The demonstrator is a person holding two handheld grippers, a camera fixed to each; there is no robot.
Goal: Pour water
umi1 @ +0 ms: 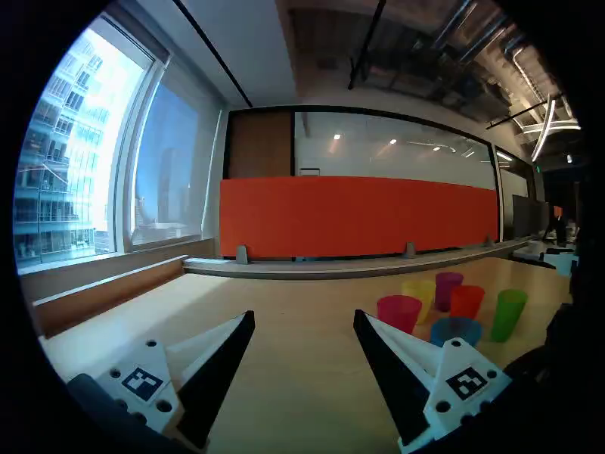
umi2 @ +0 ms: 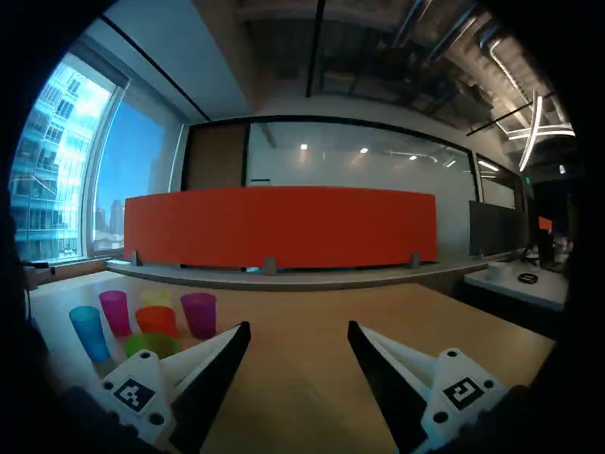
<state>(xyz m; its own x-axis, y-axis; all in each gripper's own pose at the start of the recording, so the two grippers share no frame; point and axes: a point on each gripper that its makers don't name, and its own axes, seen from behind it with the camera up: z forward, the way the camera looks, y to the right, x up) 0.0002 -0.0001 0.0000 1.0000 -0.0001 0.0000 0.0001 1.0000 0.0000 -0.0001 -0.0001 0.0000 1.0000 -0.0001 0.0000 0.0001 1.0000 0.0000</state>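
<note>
Several coloured plastic cups stand in a cluster on the wooden table (umi1: 302,393). In the left gripper view they sit to the right: a pink cup (umi1: 398,312), a yellow cup (umi1: 418,296), a purple cup (umi1: 448,290), an orange cup (umi1: 466,301), a green cup (umi1: 507,314) and a low blue cup (umi1: 455,331). My left gripper (umi1: 302,314) is open, empty, left of the cluster. In the right gripper view the blue cup (umi2: 89,331), magenta cup (umi2: 116,311), orange cup (umi2: 156,320), purple cup (umi2: 200,314) and green cup (umi2: 151,344) stand at the left. My right gripper (umi2: 297,325) is open, empty.
An orange divider panel (umi1: 355,216) runs along the table's far edge. Tall windows (umi1: 76,166) line the left wall. A second desk (umi2: 522,284) with small items stands at the far right. Bare tabletop (umi2: 318,340) stretches ahead of both grippers.
</note>
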